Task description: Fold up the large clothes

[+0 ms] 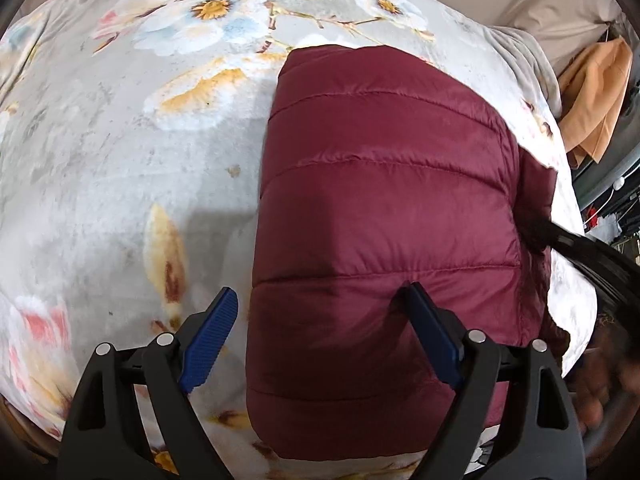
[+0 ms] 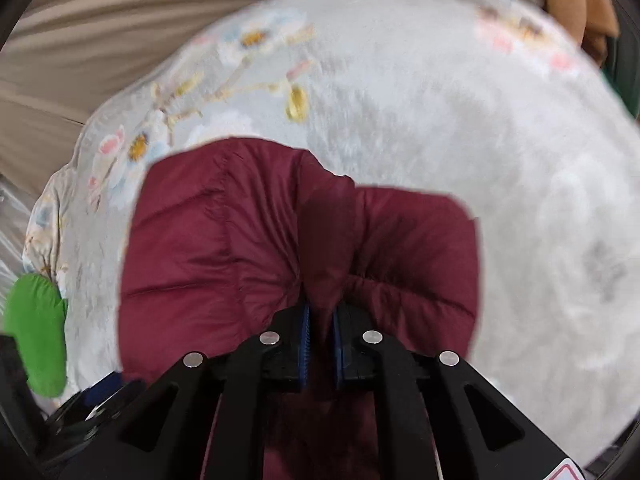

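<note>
On a floral fleece blanket point(image 1: 120, 184) lies the folded maroon puffer jacket point(image 1: 380, 216), quilted side up. Above its near end hangs the left tool point(image 1: 320, 344), jaws spread wide and empty, one blue pad over the blanket, the other over the jacket. At the jacket's side edge, the right tool point(image 2: 320, 320) pinches a raised fold of maroon fabric between nearly closed jaws.

We've got a grey floral blanket point(image 1: 120, 168) spread wide, w/ pale blue, pink & yellow blossoms. Beige fabric point(image 2: 80, 32) sits behind it, creased. Off the blanket's edge we see an orange cloth point(image 1: 596, 96) hanging, and in the right wrist view something bright green point(image 2: 36, 332), blurred.
</note>
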The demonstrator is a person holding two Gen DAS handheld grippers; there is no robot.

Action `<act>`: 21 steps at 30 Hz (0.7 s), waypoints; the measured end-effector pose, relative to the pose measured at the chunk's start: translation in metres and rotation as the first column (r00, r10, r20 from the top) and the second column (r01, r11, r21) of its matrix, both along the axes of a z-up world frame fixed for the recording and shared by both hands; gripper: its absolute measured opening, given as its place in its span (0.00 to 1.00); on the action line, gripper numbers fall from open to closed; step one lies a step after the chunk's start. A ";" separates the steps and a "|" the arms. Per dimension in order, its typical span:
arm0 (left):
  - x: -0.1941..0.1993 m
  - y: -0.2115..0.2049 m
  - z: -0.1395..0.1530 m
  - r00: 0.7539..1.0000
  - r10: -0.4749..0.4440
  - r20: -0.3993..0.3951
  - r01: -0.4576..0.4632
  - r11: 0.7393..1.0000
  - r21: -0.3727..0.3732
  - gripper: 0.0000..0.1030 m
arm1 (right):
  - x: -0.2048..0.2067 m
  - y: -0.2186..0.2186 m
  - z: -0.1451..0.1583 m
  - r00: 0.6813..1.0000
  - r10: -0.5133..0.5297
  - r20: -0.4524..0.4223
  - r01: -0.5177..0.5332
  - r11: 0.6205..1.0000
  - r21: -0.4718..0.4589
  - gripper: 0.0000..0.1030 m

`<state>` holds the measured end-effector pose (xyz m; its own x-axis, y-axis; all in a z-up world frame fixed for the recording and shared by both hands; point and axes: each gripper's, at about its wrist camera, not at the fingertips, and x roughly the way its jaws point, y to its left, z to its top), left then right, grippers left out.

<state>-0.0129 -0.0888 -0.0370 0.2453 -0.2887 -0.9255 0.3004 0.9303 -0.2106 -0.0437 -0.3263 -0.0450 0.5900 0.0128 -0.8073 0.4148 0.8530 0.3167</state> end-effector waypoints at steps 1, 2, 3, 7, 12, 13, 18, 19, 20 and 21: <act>0.000 0.000 0.000 1.000 -0.003 0.000 0.003 1.000 0.002 0.81 | -0.006 0.003 0.005 1.000 0.009 0.004 -0.009 1.000 -0.012 0.08; 0.000 -0.001 0.000 1.000 -0.007 0.000 0.007 1.000 0.004 0.81 | -0.019 0.011 0.012 1.000 0.023 0.009 -0.023 1.000 -0.004 0.08; 0.000 -0.001 0.001 1.000 -0.010 0.001 0.010 1.000 0.007 0.81 | -0.025 0.015 0.014 0.999 0.034 0.006 -0.034 0.999 0.010 0.08; 0.000 -0.003 0.002 1.000 -0.019 0.000 0.019 1.000 0.016 0.82 | -0.039 0.041 -0.014 0.992 0.073 -0.099 -0.071 0.997 0.018 0.07; -0.001 -0.008 -0.001 0.999 -0.051 -0.018 0.052 0.998 0.030 0.85 | -0.036 0.044 -0.068 0.982 0.063 -0.178 -0.052 0.996 0.069 0.03; -0.001 -0.009 -0.002 0.998 -0.057 -0.020 0.057 0.998 0.035 0.85 | -0.033 0.044 -0.071 0.981 0.067 -0.183 -0.055 0.996 0.073 0.03; 0.003 -0.004 -0.003 0.997 -0.064 -0.050 0.065 0.998 0.019 0.85 | -0.038 0.035 -0.061 0.987 0.019 -0.162 0.003 0.991 0.136 0.07; 0.006 -0.001 -0.002 0.996 -0.058 -0.061 0.058 0.998 -0.004 0.85 | -0.045 0.030 -0.055 0.991 -0.011 -0.131 0.033 0.986 0.164 0.14; 0.009 0.005 0.000 0.996 -0.045 -0.078 0.042 0.998 -0.046 0.85 | -0.055 0.023 -0.045 0.996 -0.055 -0.077 0.070 0.977 0.202 0.19; 0.013 0.012 0.000 0.995 -0.031 -0.098 0.022 0.996 -0.092 0.85 | -0.061 0.019 -0.040 0.996 -0.081 -0.045 0.089 0.972 0.218 0.34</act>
